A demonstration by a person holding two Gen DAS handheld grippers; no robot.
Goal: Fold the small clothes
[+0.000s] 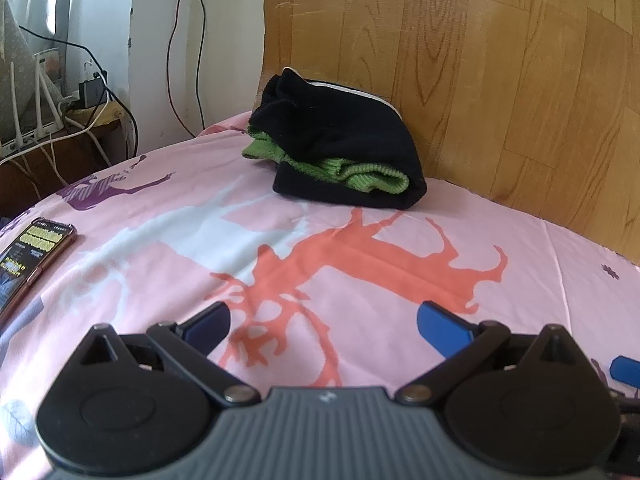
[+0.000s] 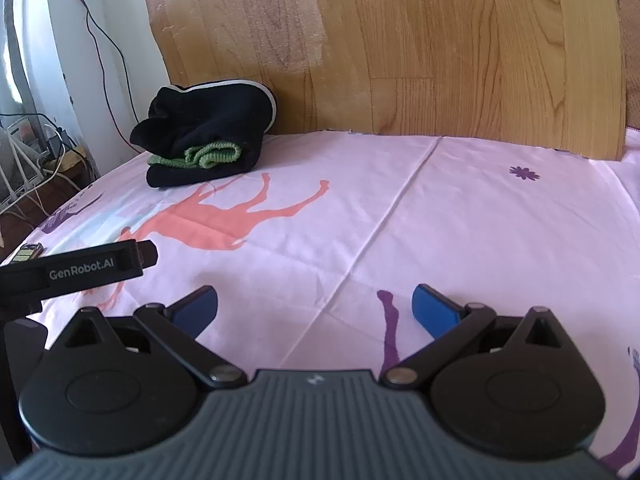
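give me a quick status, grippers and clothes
Left gripper open, empty; right gripper open, empty. Black and green clothes folded by headboard. Phone at left, clear of clothes.

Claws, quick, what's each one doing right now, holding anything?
Left claw: open, holding nothing.
Right claw: open, holding nothing.

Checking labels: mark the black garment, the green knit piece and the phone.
black garment [image 1: 352,128], left wrist view, top of its folded body.
green knit piece [image 1: 374,178], left wrist view, ribbed edge.
phone [image 1: 30,256], left wrist view, lit screen.
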